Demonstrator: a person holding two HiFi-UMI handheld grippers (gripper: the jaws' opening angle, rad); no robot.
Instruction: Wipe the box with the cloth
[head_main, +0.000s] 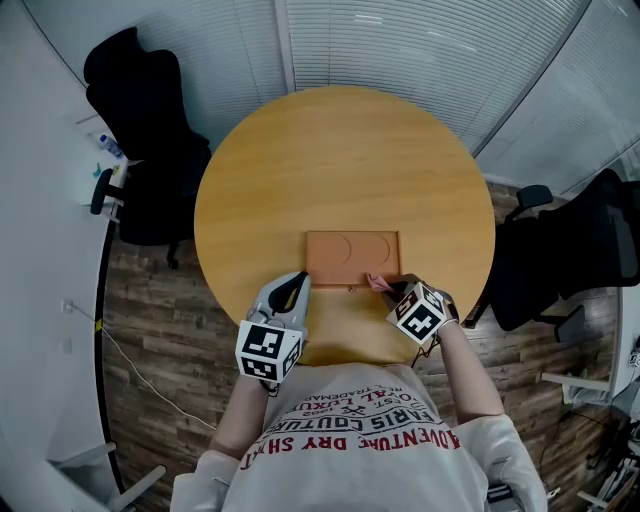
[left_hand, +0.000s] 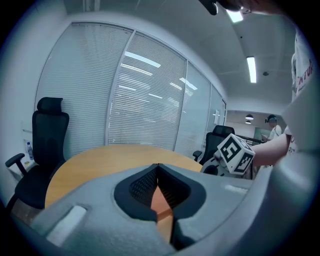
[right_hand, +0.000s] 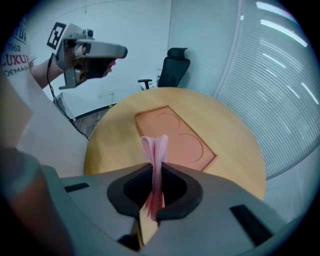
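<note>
Your right tongs pinched the pink cloth near the box; left tongs closed, empty. Wiping seemed next.

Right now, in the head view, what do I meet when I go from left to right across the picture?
Left black chair, left tool, box, right tool holding the cloth, right black chair.

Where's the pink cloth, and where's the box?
cloth (right_hand: 155, 155), right gripper view, on the folded strip standing up above the jaws.
box (head_main: 352, 264), head view, on its flat top.
</note>
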